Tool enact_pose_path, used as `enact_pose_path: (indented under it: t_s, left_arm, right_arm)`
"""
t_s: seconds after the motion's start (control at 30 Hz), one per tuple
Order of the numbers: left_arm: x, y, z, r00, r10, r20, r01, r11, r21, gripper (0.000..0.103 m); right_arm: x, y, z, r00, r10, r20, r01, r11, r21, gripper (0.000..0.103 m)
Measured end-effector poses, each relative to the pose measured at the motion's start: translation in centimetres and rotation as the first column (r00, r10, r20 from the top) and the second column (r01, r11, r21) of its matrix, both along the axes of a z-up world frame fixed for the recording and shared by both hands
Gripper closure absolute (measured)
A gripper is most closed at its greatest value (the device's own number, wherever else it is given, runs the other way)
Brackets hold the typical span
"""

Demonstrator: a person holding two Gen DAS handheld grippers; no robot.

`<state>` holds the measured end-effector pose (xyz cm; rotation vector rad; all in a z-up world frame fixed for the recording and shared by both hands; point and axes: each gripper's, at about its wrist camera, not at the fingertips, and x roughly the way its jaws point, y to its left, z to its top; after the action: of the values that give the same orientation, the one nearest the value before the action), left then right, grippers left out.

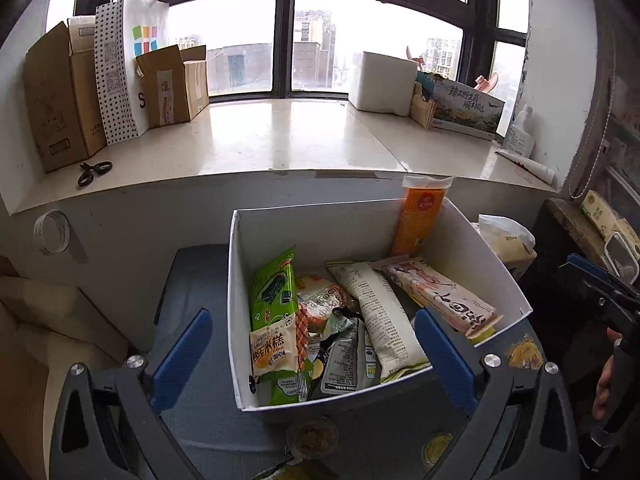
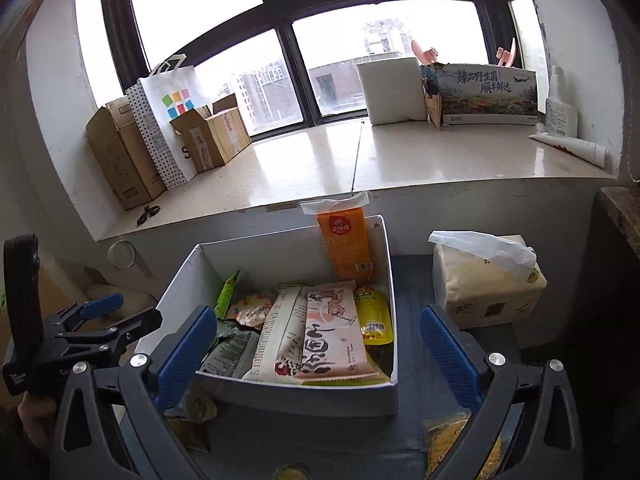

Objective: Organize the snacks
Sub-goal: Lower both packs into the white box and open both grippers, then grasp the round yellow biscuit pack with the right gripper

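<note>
**Snacks mostly boxed — a few left out**

Snack packets fill the open white cardboard box (image 1: 496, 264) on the grey surface. Your left gripper (image 1: 312, 354) and right gripper (image 2: 316, 354) gape wide, empty — reach low for loose packets (image 2: 192, 408) beside it.

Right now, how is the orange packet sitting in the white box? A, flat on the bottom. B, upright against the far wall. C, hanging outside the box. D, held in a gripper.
B: the orange packet stands upright against the far wall of the white box, its top above the rim, while the other snacks lie flat below.
</note>
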<state>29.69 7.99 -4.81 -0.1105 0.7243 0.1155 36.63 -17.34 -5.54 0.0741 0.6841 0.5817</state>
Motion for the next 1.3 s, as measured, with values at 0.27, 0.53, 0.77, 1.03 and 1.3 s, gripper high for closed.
enact_pose_path:
  t_s: [0.27, 0.53, 0.77, 1.03, 1.3]
  left_arm:
    - [-10.3, -3.8, 2.4, 0.99, -0.092, 0.111, 0.088, 0.995, 0.038, 0.0]
    - [-18.9, -6.1, -2.0, 0.989, -0.099, 0.108, 0.099, 0.995, 0.0, 0.0]
    - [-21.0, -6.6, -5.4, 0.994, -0.101, 0.051, 0.103, 0.994, -0.038, 0.0]
    - [-21.0, -5.6, -6.9, 0.997, -0.075, 0.003, 0.075, 0.995, -0.064, 0.0]
    - [-20.9, -4.6, -8.1, 0.998, -0.046, -0.033, 0.044, 0.996, -0.073, 0.0]
  right_arm:
    - [-9.8, -3.6, -0.6, 0.996, 0.046, 0.077, -0.045, 0.999, -0.017, 0.0]
    - [-15.5, -7.0, -7.1, 1.0, -0.017, 0.025, 0.019, 0.997, -0.069, 0.0]
    - [-10.7, -9.9, -11.4, 0.991, -0.113, -0.078, 0.103, 0.988, -0.116, 0.0]
    - [-1.4, -9.5, -13.7, 0.977, -0.178, -0.117, 0.144, 0.957, -0.251, 0.0]
    - [1.5, -7.0, -16.1, 0.976, -0.141, -0.164, 0.071, 0.925, -0.374, 0.008]
